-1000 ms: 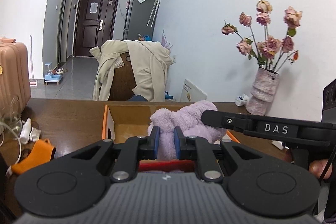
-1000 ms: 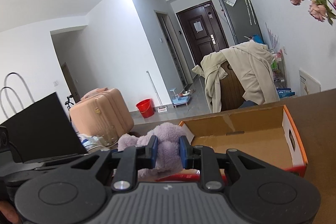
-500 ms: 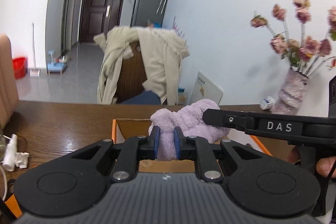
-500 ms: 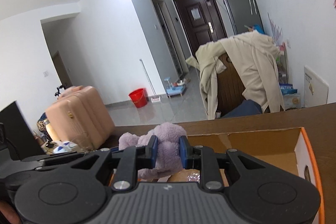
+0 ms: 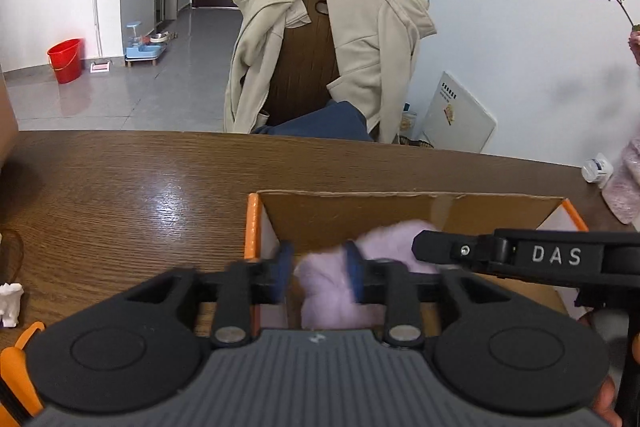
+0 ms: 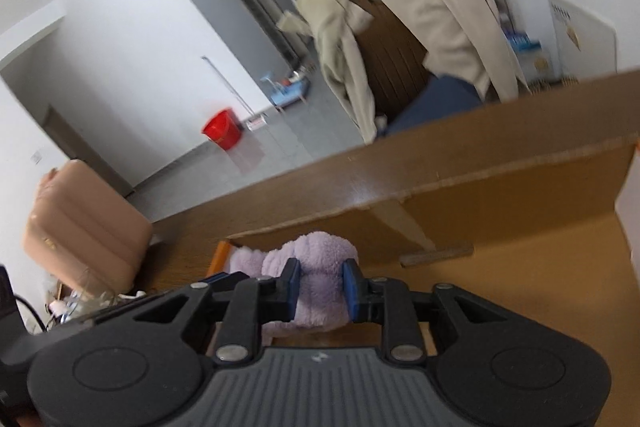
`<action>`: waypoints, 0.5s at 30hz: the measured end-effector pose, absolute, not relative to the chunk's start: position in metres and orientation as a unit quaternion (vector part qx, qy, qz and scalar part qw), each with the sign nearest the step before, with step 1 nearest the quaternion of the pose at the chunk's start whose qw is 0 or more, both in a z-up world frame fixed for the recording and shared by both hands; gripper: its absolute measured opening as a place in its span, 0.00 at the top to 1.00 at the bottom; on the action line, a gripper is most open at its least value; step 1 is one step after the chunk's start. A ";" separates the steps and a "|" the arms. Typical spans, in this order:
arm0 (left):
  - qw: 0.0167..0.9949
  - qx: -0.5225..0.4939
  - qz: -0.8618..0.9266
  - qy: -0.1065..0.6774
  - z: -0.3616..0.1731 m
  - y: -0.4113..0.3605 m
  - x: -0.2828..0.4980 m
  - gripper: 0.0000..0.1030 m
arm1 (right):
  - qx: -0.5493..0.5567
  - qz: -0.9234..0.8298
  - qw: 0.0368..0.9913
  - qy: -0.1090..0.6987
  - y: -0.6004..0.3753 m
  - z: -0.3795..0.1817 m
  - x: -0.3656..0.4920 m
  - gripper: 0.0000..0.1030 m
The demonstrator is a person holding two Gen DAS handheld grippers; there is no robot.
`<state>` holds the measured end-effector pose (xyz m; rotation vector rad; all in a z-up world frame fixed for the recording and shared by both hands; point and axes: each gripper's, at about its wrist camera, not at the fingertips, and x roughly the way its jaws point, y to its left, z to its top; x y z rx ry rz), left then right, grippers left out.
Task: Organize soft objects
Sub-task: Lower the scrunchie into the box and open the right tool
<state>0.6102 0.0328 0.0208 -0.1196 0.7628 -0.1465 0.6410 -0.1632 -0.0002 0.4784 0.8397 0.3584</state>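
Observation:
A purple plush toy (image 5: 320,295) hangs low inside the open cardboard box (image 5: 400,195) with orange edges, at its left end. My left gripper (image 5: 318,267) has the toy between its blue pads; its jaws are opening and the left pad stands clear of the fur. In the right wrist view the toy (image 6: 320,259) bulges between the pads of my right gripper (image 6: 320,283), which still press on it while the jaws begin opening. The box wall (image 6: 480,195) rises behind. A black bar marked DAS (image 5: 556,255) crosses over the box from the right.
The box sits on a brown wooden table (image 5: 120,195). Behind the table stands a chair draped with a beige jacket (image 5: 340,39). A pink vase (image 5: 624,187) and small bottle (image 5: 597,167) are at the right, a pink suitcase (image 6: 80,227) at the left.
Both grippers moved forward and down, carrying the plush toy from above the box into it. The left jaws have spread apart; the right jaws widened slightly.

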 end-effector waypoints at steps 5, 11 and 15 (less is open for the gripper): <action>0.927 -0.055 -0.076 0.364 0.026 0.032 0.604 0.56 | 0.226 0.149 0.868 0.416 -0.161 -0.007 0.645 0.58; 0.927 -0.048 -0.079 0.364 0.042 0.032 0.593 0.50 | 0.216 0.144 0.877 0.405 -0.167 0.014 0.631 0.53; 0.929 -0.026 -0.077 0.362 0.064 0.027 0.573 0.46 | 0.186 0.131 0.885 0.405 -0.172 0.039 0.615 0.45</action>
